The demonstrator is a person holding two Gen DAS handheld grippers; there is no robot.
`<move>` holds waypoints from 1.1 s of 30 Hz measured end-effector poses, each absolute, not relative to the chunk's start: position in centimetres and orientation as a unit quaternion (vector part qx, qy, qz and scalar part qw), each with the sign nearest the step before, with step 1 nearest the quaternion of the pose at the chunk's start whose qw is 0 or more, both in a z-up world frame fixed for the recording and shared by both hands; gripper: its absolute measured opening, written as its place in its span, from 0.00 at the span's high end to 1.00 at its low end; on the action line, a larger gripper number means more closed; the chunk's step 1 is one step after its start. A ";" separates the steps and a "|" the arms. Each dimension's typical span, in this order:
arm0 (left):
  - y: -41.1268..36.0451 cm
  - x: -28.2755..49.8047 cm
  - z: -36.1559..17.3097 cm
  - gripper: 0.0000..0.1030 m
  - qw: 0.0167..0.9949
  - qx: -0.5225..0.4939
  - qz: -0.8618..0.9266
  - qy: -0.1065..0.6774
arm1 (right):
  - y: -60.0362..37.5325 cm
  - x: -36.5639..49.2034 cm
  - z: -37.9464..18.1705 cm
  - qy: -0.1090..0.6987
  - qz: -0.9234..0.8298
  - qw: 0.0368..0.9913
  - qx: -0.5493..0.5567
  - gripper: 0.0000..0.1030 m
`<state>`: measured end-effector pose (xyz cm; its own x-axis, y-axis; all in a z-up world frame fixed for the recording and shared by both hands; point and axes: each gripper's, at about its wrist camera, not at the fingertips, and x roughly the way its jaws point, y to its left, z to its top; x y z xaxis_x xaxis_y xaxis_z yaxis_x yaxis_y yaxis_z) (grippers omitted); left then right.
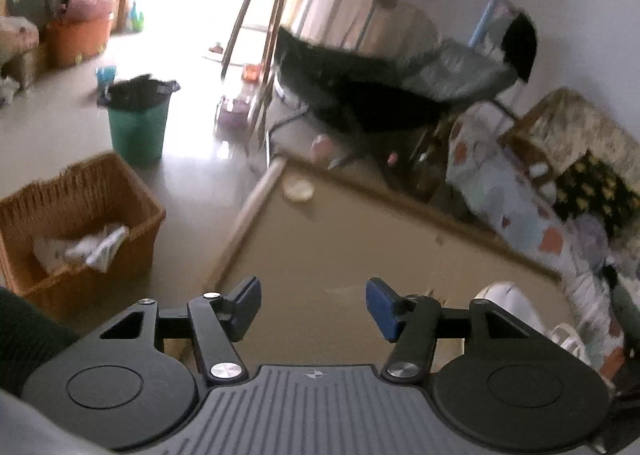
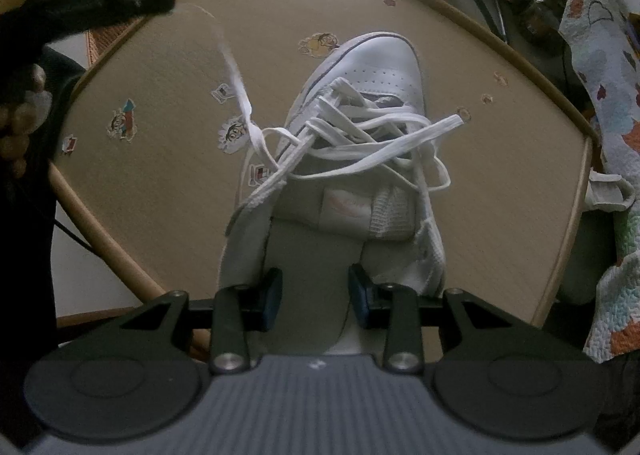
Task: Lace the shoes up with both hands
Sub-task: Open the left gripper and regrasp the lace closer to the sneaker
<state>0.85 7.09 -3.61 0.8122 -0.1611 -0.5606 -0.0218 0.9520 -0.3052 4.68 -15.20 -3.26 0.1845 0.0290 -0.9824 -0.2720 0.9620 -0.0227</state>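
White leather shoe [image 2: 360, 159] sitting on tan counter [image 2: 168, 191], toe pointing away. Loose white flat laces [image 2: 372, 135] lying tangled across shoe top, one end [image 2: 236, 75] sticking up at left. Right tool [image 2: 314, 297] hanging over shoe's heel opening, partly open, gripping nothing. Left tool [image 1: 314, 309] standing open over counter, nothing between blue pads [image 1: 382, 309].

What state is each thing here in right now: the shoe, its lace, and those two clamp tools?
shoe: upright on the table, untied.
lace: loose, tangled, one end in the air.
left gripper: jaws open, empty.
right gripper: jaws apart, down in the shoe's opening.
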 end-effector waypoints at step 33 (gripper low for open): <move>-5.4 -2.4 -3.9 0.44 0.910 0.155 -0.269 0.276 | -15.9 4.2 -3.6 0.619 0.104 0.772 -0.096 0.65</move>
<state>-2.38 -5.37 -3.95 0.7032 -0.4032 -0.5856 0.5740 0.8080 0.1329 4.24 -15.93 -3.64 0.2112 0.0421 -0.9765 -0.2797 0.9599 -0.0191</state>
